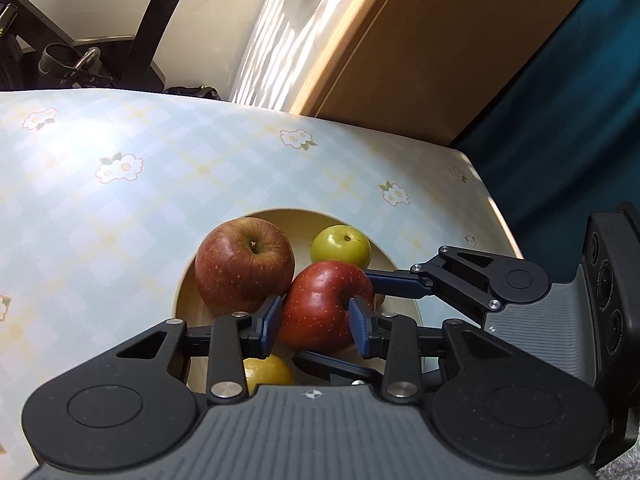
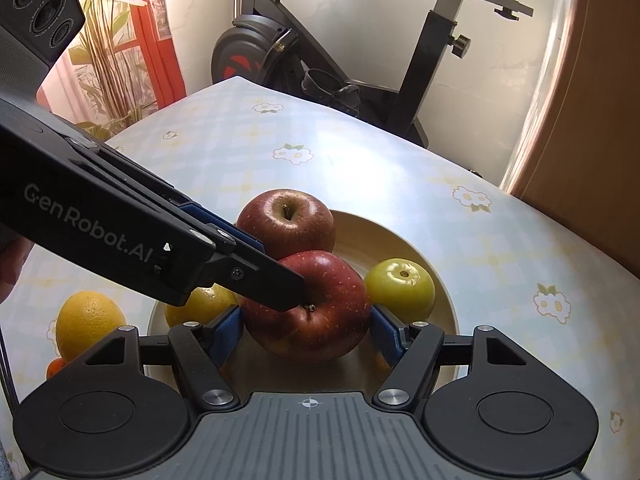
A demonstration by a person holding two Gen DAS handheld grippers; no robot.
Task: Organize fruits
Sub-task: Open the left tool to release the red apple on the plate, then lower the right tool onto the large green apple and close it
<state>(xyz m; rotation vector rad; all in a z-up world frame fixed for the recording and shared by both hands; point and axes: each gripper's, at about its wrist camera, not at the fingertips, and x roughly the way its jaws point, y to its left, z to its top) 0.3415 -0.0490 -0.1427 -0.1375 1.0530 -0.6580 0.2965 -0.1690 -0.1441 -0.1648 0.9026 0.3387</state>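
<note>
Claws both at the front apple (image 2: 308,308) on the plate (image 2: 436,256): right claw (image 2: 306,330) half spread, pads flanking it, contact unclear; left claw (image 1: 316,322) narrow, closed on its top. Second apple (image 2: 286,218) behind it, green fruit (image 2: 400,288) right, lemon (image 2: 90,324) off plate, left. Step judged: grasping. Next: firm squeeze, straight lift clear of neighbours.

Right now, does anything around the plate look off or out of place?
Yes. Both tools, left and right, sit around the same front red apple on the plate. An orange lies off the plate, on the table.
</note>
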